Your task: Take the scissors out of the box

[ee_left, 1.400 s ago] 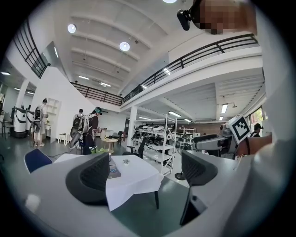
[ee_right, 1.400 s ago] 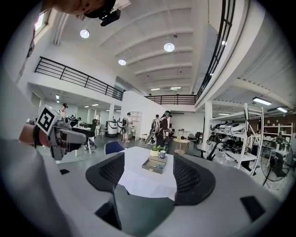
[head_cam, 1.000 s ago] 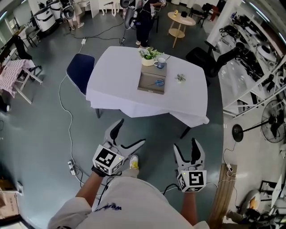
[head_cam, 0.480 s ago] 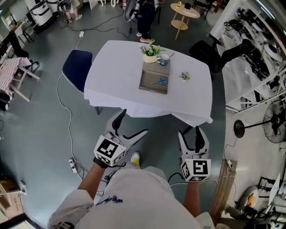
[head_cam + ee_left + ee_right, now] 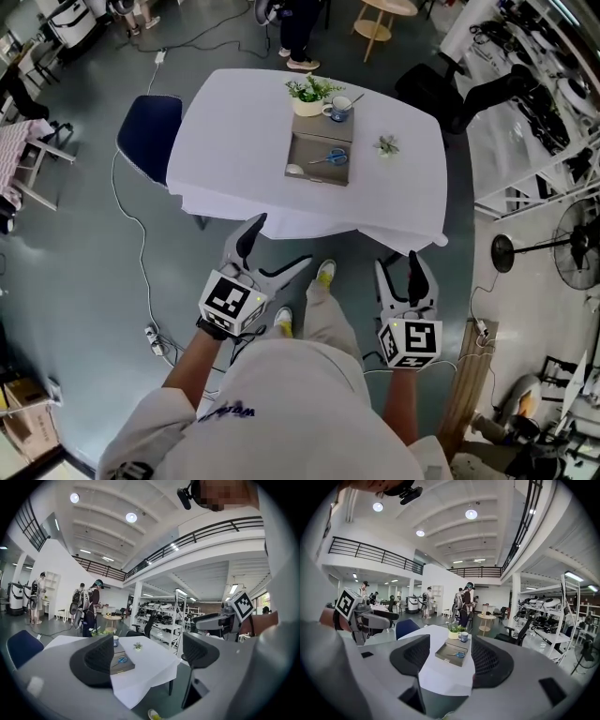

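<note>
Table (image 5: 234, 131) now nearer: I am approaching, my left gripper (image 5: 279, 246) gaping, my right gripper (image 5: 398, 265) narrowing but apart, both empty, scissors (image 5: 330, 157) lying untouched in the box (image 5: 315, 181).

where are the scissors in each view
Head view: scissors upper centre, inside the grey box.
Left gripper view: lower left of centre, small.
Right gripper view: just below centre.
Shared landmark: the mug behind the box.
</note>
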`<state>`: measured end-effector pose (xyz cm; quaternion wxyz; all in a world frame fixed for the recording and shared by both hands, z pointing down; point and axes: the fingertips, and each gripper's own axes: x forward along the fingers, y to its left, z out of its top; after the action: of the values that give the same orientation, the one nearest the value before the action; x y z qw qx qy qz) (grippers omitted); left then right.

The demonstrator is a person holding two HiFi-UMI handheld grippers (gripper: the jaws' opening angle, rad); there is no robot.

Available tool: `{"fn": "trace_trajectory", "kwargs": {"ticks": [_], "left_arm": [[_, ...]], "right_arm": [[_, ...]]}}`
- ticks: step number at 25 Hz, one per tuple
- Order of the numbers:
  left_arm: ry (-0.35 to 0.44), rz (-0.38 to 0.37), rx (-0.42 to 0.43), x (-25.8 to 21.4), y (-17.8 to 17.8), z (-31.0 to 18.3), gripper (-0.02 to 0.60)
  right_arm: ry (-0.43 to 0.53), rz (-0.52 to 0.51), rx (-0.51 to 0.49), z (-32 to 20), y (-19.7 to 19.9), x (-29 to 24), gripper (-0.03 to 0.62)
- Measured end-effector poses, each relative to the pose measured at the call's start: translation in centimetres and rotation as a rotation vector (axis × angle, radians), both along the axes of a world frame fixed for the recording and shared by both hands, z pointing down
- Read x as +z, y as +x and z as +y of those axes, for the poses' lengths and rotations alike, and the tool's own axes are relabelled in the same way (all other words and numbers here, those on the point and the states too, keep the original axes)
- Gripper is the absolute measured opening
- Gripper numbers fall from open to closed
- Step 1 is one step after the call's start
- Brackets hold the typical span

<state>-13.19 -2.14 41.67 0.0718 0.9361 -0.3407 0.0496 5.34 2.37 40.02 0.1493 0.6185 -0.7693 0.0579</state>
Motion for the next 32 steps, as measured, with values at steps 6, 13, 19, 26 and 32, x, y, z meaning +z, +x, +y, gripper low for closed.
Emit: {"fn": "trace_trajectory", "kwargs": {"ticks": [6, 13, 19, 26, 32], "left_arm": [[-0.017, -0.012, 0.009, 1.4, 2.5, -4.2, 0.425], [-0.025, -0.033, 0.003, 1.9, 6.8, -11.6, 0.402], [-0.031, -0.047, -0.015, 2.1, 10.0, -17.4, 0.392], [-0.045, -0.077, -0.029, 3.0, 13.1, -22.7, 0.382], [-0.083, -0.139, -0.053, 5.1, 14.2, -25.3, 0.370]], "right_arm": [[-0.001, -0.006, -0.030, -5.3, 1.6, 1.2, 0.261], [0.007, -0.011, -0.049, -14.1, 5.5, 1.5, 0.242], [-0.004, 0.005, -0.094, -20.4, 7.7, 2.0, 0.222], [-0.006, -0.006, -0.128, -26.2, 10.2, 2.7, 0.219], [-0.013, -0.054, -0.127, -29.3, 12.2, 4.5, 0.212]]}}
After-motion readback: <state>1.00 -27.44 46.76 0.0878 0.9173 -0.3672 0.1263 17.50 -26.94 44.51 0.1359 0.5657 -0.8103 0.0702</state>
